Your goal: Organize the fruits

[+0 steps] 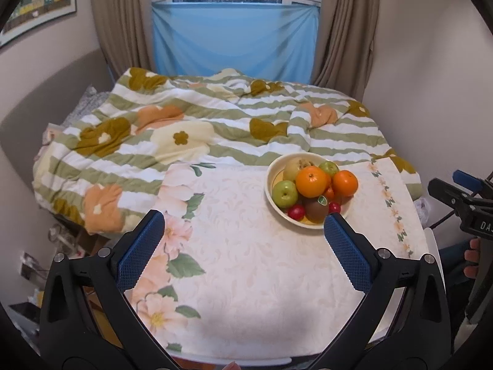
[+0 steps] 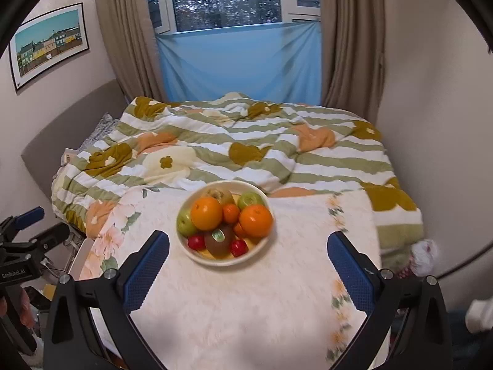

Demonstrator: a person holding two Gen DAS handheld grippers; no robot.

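Observation:
A cream bowl (image 1: 271, 182) (image 2: 265, 246) full of fruit stands on a table with a floral cloth (image 1: 246, 262) (image 2: 231, 302). In it are two large oranges (image 1: 311, 181) (image 2: 206, 212), green apples (image 1: 285, 193) (image 2: 184, 223), a brown kiwi with a green sticker (image 1: 317, 208) (image 2: 219, 240), small red fruits (image 1: 296, 212) (image 2: 197, 242) and a tan fruit at the back (image 1: 294, 168). My left gripper (image 1: 245, 225) is open and empty, above the cloth near the bowl's front. My right gripper (image 2: 248, 245) is open and empty, short of the bowl.
A bed with a striped flowered quilt (image 1: 200, 129) (image 2: 246, 148) lies right behind the table. Curtains and a blue cloth under a window (image 1: 237, 40) are at the back. Walls stand close on both sides. The other gripper shows at each view's edge (image 1: 462, 203) (image 2: 27, 246).

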